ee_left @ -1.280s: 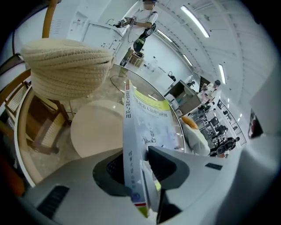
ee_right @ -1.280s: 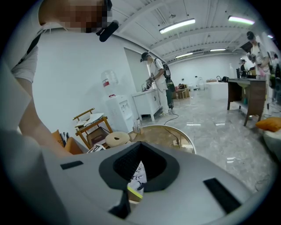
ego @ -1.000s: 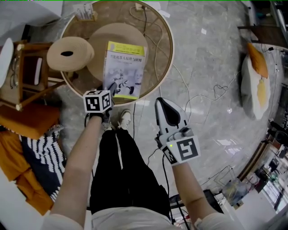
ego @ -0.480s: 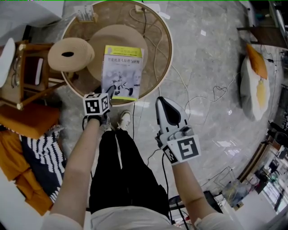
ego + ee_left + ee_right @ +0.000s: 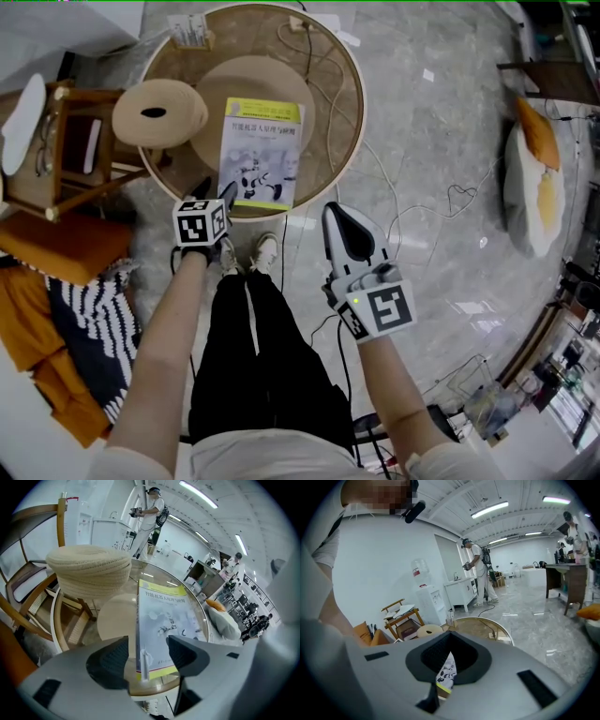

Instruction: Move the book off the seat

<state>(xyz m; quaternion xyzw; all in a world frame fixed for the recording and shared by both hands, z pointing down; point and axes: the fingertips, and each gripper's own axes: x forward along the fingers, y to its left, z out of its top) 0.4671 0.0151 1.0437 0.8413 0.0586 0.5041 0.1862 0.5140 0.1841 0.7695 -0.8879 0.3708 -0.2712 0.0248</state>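
The book (image 5: 262,153), with a yellow band and a white robot picture on its cover, lies flat on the round glass table (image 5: 352,103), over a pale round seat (image 5: 239,80) seen through the glass. My left gripper (image 5: 216,190) is at the book's near left corner. In the left gripper view the book's (image 5: 164,620) near edge stands between the jaws of the left gripper (image 5: 149,654), which are opening; the pads do not press on it. My right gripper (image 5: 334,214) hangs shut over the floor to the right, holding nothing; it (image 5: 449,665) looks toward the table.
A woven round stool (image 5: 159,112) stands at the table's left edge. A wooden side table (image 5: 56,159) and an orange cushion (image 5: 66,248) lie further left. Cables (image 5: 422,202) trail over the floor. A floor cushion (image 5: 527,183) lies at far right. My own legs (image 5: 253,347) are below.
The left gripper's jaws have spread and let go of the book, and the gripper has drawn back a little toward me. The book now rests flat on the table. The right gripper has stayed put.
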